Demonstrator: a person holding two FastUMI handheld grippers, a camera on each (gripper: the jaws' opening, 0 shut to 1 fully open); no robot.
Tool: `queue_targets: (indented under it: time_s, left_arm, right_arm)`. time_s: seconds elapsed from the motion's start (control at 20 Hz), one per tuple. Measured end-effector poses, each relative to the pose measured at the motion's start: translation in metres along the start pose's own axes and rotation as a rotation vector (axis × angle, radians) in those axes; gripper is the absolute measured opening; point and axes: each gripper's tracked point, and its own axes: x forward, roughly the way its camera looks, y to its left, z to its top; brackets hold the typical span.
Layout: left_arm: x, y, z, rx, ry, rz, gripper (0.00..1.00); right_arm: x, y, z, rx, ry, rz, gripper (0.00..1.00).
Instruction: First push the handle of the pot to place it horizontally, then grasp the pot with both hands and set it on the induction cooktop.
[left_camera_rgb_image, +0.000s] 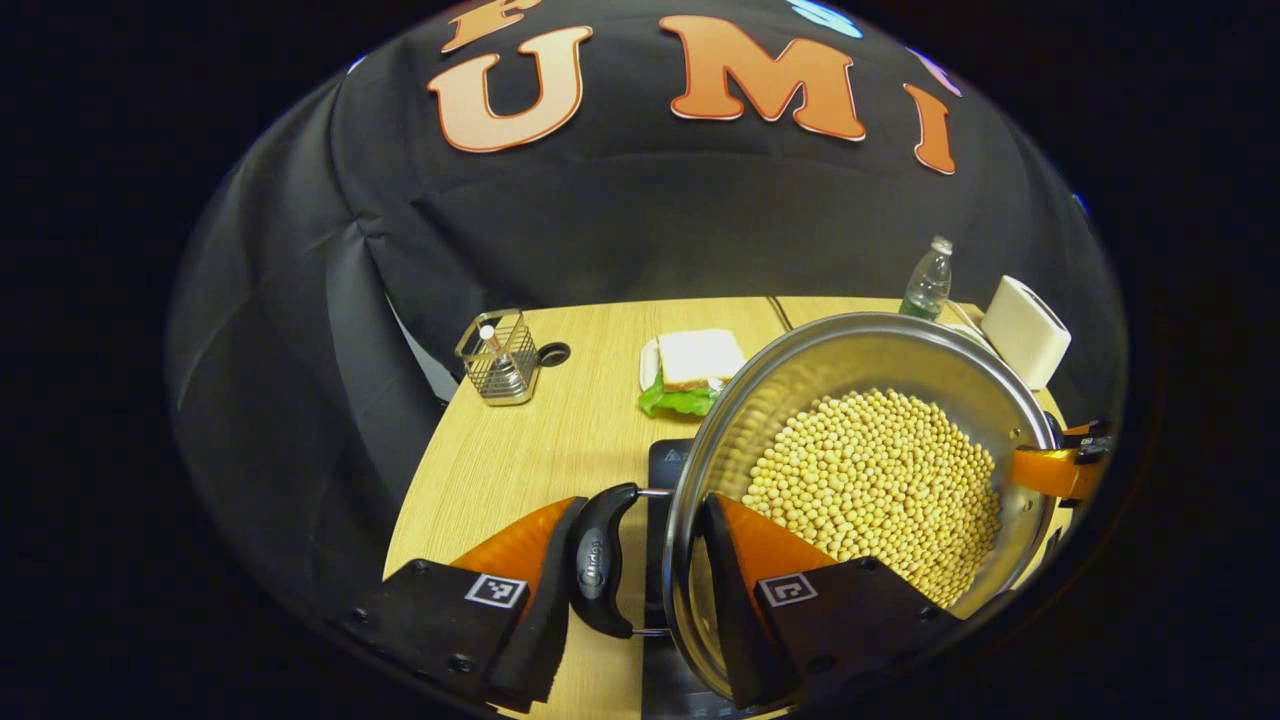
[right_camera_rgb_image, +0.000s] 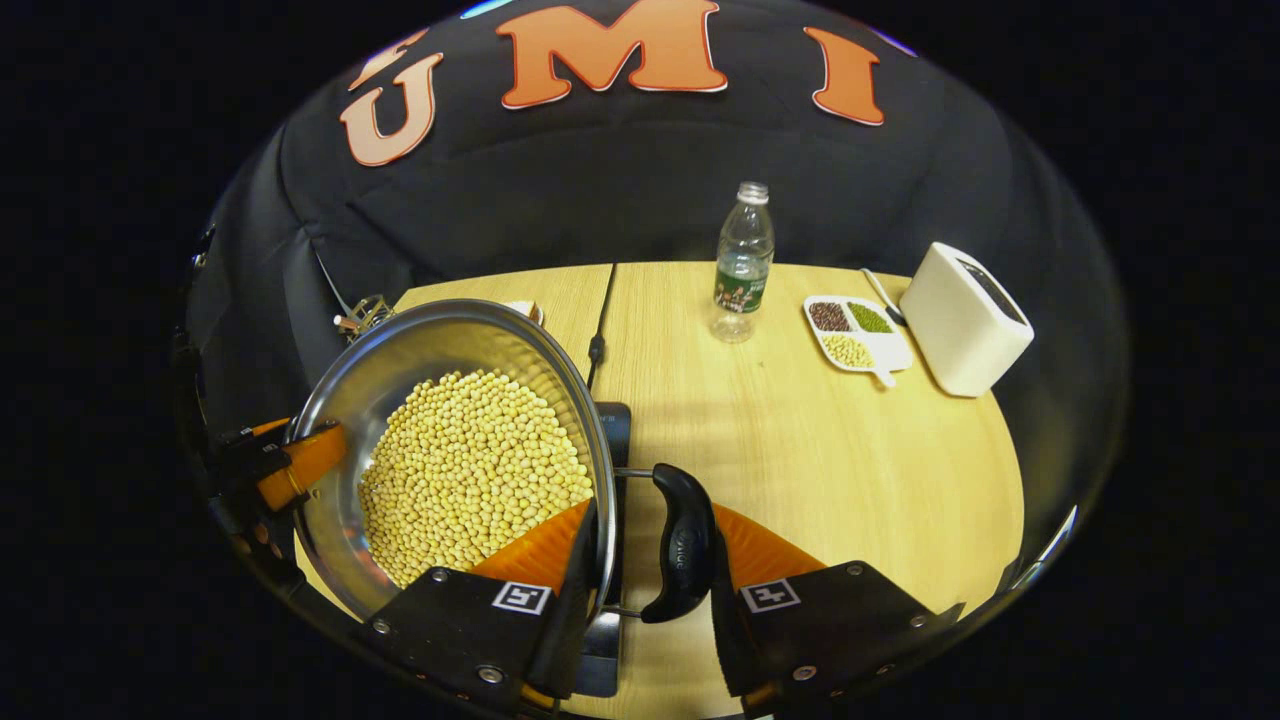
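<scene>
Tool (left_camera_rgb_image: 630, 640) – pot (left_camera_rgb_image: 900, 345) of soybeans (left_camera_rgb_image: 880, 490)

Far edge: a water bottle (right_camera_rgb_image: 743, 262) stood upright.
Right side: a divided dish (right_camera_rgb_image: 858, 335) lay beside a white box (right_camera_rgb_image: 966, 320).
Left side: a sandwich (left_camera_rgb_image: 695, 365) and wire basket (left_camera_rgb_image: 498, 357) sat apart on the bench (right_camera_rgb_image: 820, 450).

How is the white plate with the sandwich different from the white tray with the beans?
The sandwich plate carries one item, bread over green lettuce; the bean tray is divided into compartments with dark, green and yellow beans. The sandwich plate sits near the wire basket; the bean tray sits beside the white box. Both are white and rest on the table.
</scene>
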Motion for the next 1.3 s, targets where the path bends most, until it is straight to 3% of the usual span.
queue_targets:
  time_s: [0.45,0.5,0.75,0.95,1.05,1.3]
  left_arm:
    - [0.016,0.002,0.010,0.000,0.086,0.014,0.69]
    - [0.021,0.000,0.011,0.015,0.090,0.020,0.72]
    - [0.011,-0.004,0.021,0.034,0.062,0.062,0.80]
    - [-0.023,0.001,0.048,0.045,-0.027,0.121,0.87]
    - [-0.046,-0.009,0.070,0.018,-0.099,0.121,0.92]
    - [-0.123,-0.047,0.167,-0.063,-0.369,0.102,0.90]
  right_arm:
    - [-0.007,-0.010,0.011,0.038,0.049,0.001,0.55]
    - [-0.007,-0.010,0.014,0.046,0.056,0.006,0.51]
    - [-0.011,-0.020,0.024,0.031,0.040,0.058,0.59]
    - [-0.055,-0.046,0.045,0.038,-0.110,0.116,0.71]
    - [-0.097,-0.077,0.075,0.022,-0.220,0.087,0.78]
    - [-0.234,-0.146,0.169,-0.080,-0.544,0.037,0.88]
